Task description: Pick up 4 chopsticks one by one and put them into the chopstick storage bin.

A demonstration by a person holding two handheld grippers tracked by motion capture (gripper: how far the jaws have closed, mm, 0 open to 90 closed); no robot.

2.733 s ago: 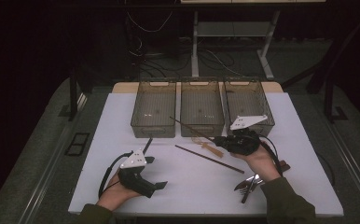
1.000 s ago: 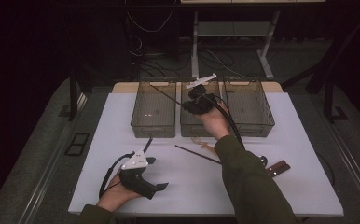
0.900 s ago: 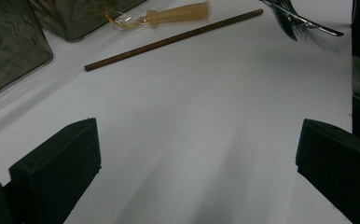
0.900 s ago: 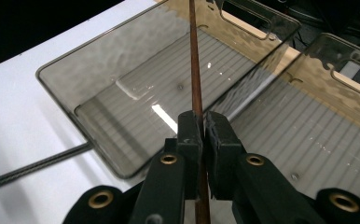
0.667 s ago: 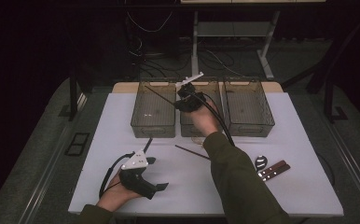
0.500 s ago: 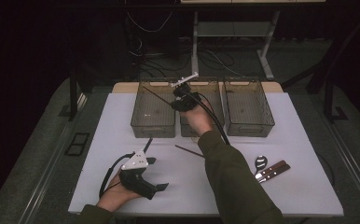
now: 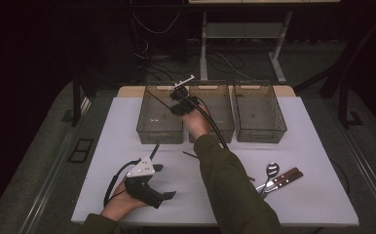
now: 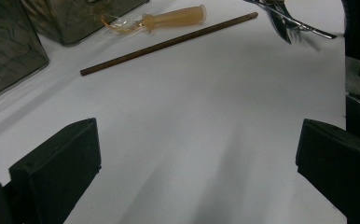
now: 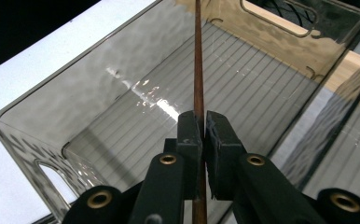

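chopstick [image 9: 198,56] sits pinched between the fingers of the right gripper [image 9: 199,128], held out over the left bin [image 7: 159,117] so it can drop inside, probably to sort utensils by kind. its long shaft points toward the bin's far wall, well above the ribbed floor. the left gripper [image 7: 147,183] rests on the counter [image 7: 322,195] with fingers spread and nothing between them, out of the way. a second chopstick [image 8: 169,43] and a pale-handled tool [image 8: 169,19] lie ahead of it.

high view: above, facing forward-down | gripper views: close, along own jaws | shared: white table [image 7: 127,122]
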